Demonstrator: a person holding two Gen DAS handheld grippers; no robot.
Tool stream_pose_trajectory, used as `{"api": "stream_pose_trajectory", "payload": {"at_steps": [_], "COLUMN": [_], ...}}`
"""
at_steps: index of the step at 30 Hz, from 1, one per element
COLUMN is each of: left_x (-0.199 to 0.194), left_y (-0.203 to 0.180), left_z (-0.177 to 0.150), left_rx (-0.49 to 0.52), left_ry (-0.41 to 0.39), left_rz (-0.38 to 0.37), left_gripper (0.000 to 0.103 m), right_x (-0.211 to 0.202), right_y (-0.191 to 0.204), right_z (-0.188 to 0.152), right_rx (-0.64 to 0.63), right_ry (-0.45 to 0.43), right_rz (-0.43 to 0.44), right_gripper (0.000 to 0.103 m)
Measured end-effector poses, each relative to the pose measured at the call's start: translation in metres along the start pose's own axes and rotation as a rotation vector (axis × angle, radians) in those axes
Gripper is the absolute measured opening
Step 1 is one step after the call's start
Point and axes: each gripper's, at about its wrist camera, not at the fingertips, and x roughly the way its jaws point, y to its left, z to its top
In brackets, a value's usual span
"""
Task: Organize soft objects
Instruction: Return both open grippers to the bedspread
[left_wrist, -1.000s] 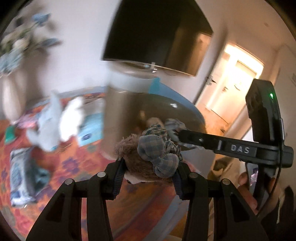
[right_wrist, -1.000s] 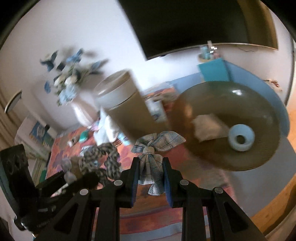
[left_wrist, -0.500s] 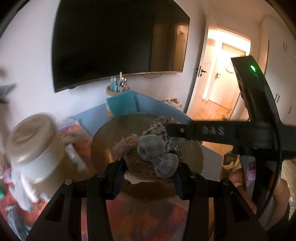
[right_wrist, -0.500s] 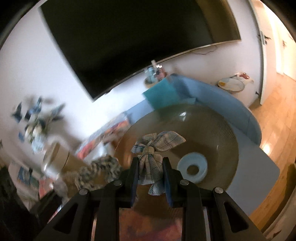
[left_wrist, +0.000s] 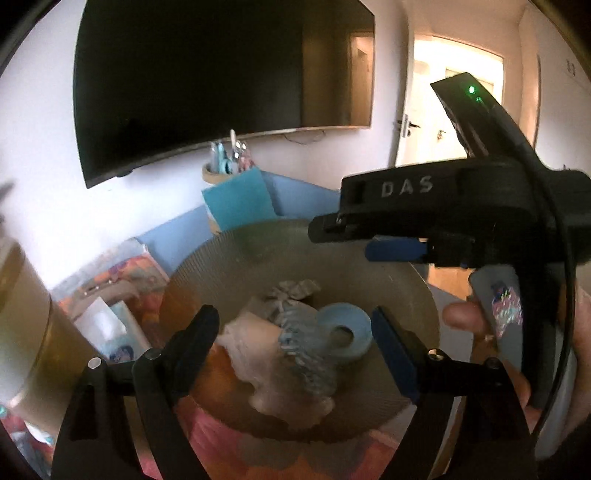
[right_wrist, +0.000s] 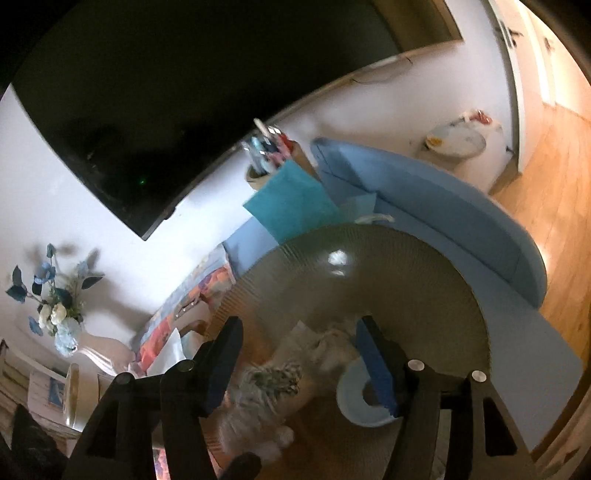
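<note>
Since the earlier frame both plush toys have left the jaws, which have just been opening. Left hand-held gripper (left_wrist: 293, 339) spread, nothing pinched; right hand-held gripper (right_wrist: 297, 354) likewise. Blurred brown plush toy with checked fabric (left_wrist: 291, 365) lies ahead, between the fingers, in the round ribbed brown bowl (left_wrist: 399, 280), beside a pale-blue foam ring (left_wrist: 349, 332).

we see a ribbed smoky-brown bowl (left_wrist: 388, 258), pale blue ring (left_wrist: 349, 334), cream plush toy (left_wrist: 255, 339) with maybe checked blue-grey cloth, teal bag (right_wrist: 291, 201), black screen (left_wrist: 207, 81).
</note>
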Motion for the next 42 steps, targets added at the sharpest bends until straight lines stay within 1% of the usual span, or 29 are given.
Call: {"api": "stream_pose_trajectory", "payload": {"at_steps": [2, 5, 9, 14, 17, 19, 24, 28, 31, 34, 37, 42], "left_x": [-0.011, -0.028, -0.061, -0.106, -0.132, -0.149, -0.184, -0.205, -0.219, -0.231, -0.244, -0.255], "left_y": [-0.005, -0.014, -0.016, 0.007, 0.027, 0.041, 0.079, 0.117, 0.146, 0.179, 0.212, 0.258], "left_z": [-0.007, -0.013, -0.024, -0.039, -0.05, -0.058, -0.084, -0.109, -0.126, -0.142, -0.162, -0.196], "left_rx": [0.024, 0.039, 0.052, -0.007, -0.048, -0.079, -0.154, -0.238, -0.309, -0.385, -0.455, -0.576], "left_ry": [-0.009, -0.019, -0.037, -0.052, -0.058, -0.064, -0.064, -0.053, -0.05, -0.056, -0.055, -0.034], "left_rz": [-0.014, -0.04, -0.043, -0.053, -0.036, -0.009, 0.089, 0.169, 0.213, 0.269, 0.351, 0.432], "left_gripper": [0.083, 0.083, 0.083, 0.083, 0.083, 0.083, 0.083, 0.083, 0.083, 0.083, 0.083, 0.083], "right_x": [-0.009, -0.027, -0.05, -0.068, -0.072, -0.074, -0.072, -0.065, -0.055, -0.045, -0.029, 0.017], "right_y": [-0.001, 0.002, 0.007, 0.02, 0.032, 0.042, 0.071, 0.11, 0.144, 0.178, 0.208, 0.244], "right_z": [-0.006, -0.014, -0.028, -0.054, -0.073, -0.088, -0.119, -0.14, -0.156, -0.174, -0.193, -0.224], "right_rx": [-0.019, -0.046, -0.064, -0.113, -0.158, -0.201, -0.309, -0.414, -0.493, -0.578, -0.651, -0.725], "right_ry": [-0.002, -0.031, -0.055, -0.062, -0.052, -0.04, -0.014, 0.013, 0.045, 0.078, 0.125, 0.213], "right_rz": [0.004, -0.006, 0.008, 0.019, 0.035, 0.055, 0.108, 0.145, 0.177, 0.207, 0.244, 0.251], "right_gripper": [0.062, 0.062, 0.062, 0.062, 0.062, 0.062, 0.062, 0.062, 0.062, 0.062, 0.062, 0.062]}}
